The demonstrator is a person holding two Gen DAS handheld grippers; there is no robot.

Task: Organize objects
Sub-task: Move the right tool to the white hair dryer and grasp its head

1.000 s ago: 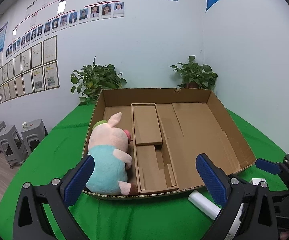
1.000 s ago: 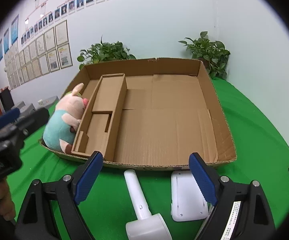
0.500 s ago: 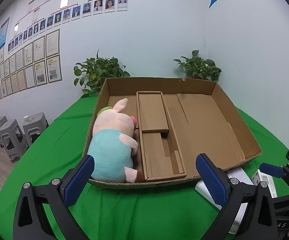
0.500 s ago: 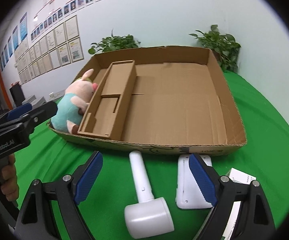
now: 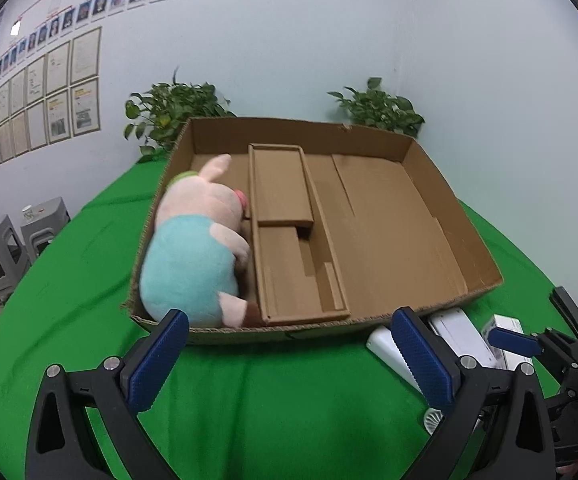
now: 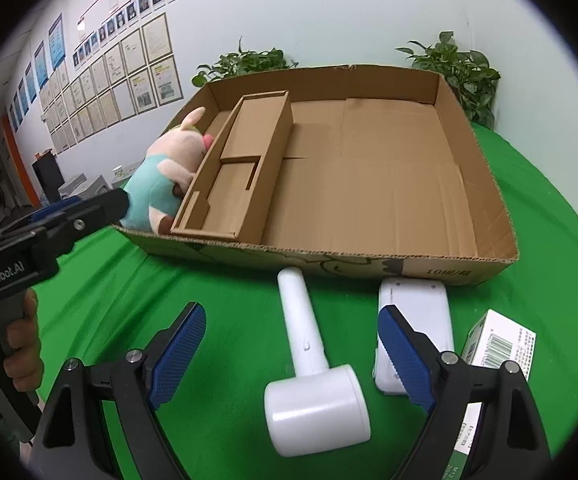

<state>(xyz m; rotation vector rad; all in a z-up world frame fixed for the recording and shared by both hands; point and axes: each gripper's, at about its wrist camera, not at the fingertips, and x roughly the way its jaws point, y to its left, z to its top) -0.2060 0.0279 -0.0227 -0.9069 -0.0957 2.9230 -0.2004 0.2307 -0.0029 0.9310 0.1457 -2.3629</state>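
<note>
My right hand-held gripper hangs nearest to me with its blue-padded jaws spread wide and nothing gripped; the white plastic hammer-shaped handheld fan lies on the green cloth-covered surface between them, touching neither pad. Just right of it lies a flat white rectangular device, partly behind my right jaw, and beyond that a small white printed carton with a barcode, whose label I cannot read from here. My left hand-held gripper is likewise released, jaws apart over bare green cloth just short of the box. In the right wrist view a hand grips its black handle at the left edge.

Past both sits the wide, shallow brown cardboard box, open on top. A narrow cardboard insert tray runs front to back inside it, left of centre. The pink plush pig in a pale blue shirt lies in the left compartment, wedged between the box wall and the insert. The large right compartment holds nothing. Two leafy potted plants stand behind the box against the pale wall.
</note>
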